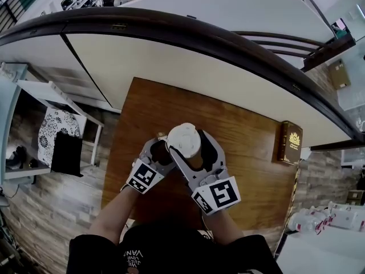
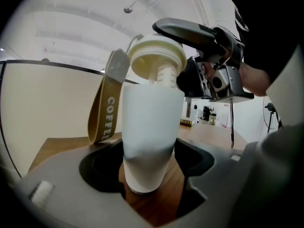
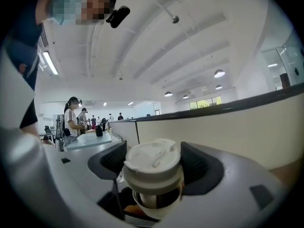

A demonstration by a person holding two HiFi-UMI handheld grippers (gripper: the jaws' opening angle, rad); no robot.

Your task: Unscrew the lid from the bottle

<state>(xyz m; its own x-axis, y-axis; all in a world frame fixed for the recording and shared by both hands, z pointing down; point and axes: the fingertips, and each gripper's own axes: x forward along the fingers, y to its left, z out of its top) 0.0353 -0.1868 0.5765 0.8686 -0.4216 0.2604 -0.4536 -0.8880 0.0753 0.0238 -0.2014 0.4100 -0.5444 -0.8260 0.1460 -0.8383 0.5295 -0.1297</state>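
1 bottle (image 2: 151, 137), 1 lid (image 1: 184, 138), 1 strap (image 2: 105, 103) on it. 2 grippers: left gripper (image 2: 148, 177), right gripper (image 3: 156, 167). 1 table (image 1: 245, 124), 1 book (image 1: 291, 142).

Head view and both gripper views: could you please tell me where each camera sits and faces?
Head view: on the person's head, facing steeply down at the table; forearms, left gripper, right gripper show.
Left gripper view: on the left gripper, looking along its fingers at the bottle between them; the person's hand shows at right.
Right gripper view: on the right gripper, looking along its fingers at the lid between them; the person's dark top shows.
Shared: head and left gripper views both show the right gripper on the lid.
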